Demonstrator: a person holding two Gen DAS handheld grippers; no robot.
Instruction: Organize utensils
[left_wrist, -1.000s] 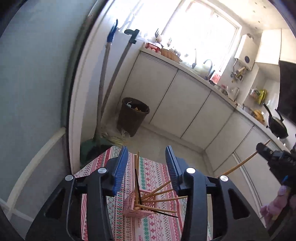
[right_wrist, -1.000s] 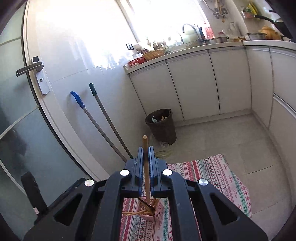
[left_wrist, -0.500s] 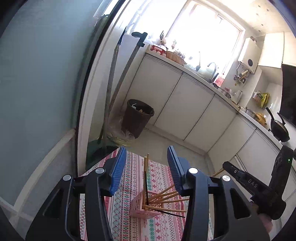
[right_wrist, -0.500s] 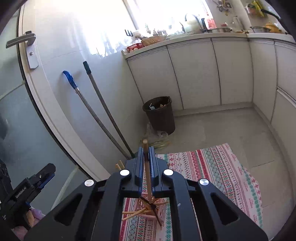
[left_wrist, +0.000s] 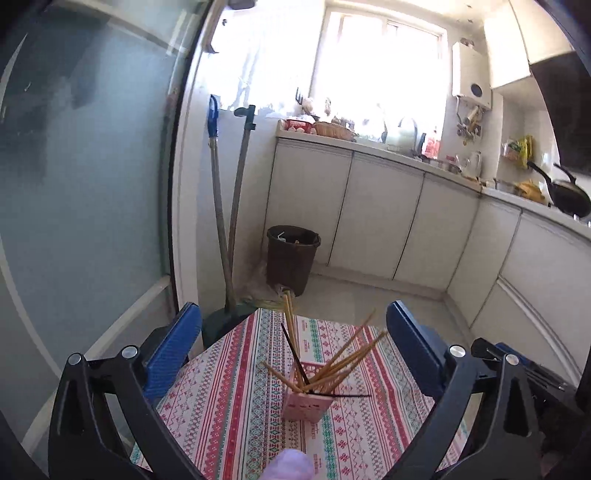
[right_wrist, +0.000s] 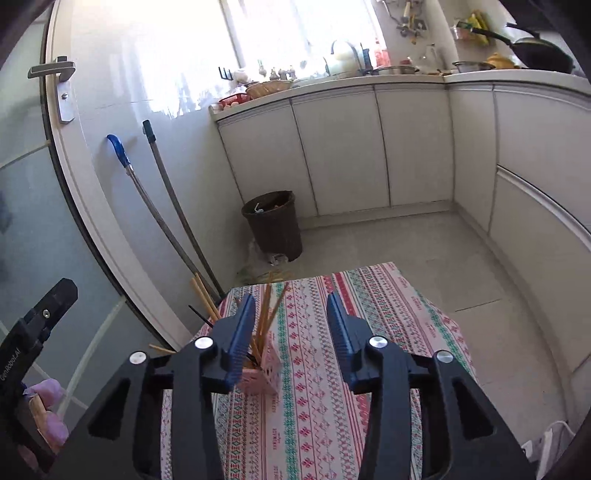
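Hovering both tools with jaws just opened and empty, left tool (left_wrist: 293, 341) spread wide and right tool (right_wrist: 291, 321) half-spread, I see the pink perforated plastic holder (left_wrist: 306, 404) of splayed wooden chopsticks (left_wrist: 347, 356) standing on the patterned worktop (left_wrist: 236, 406), just left of my right tool.

Right tool (right_wrist: 291, 325) just opened, empty, beside pink holder (right_wrist: 264, 373).
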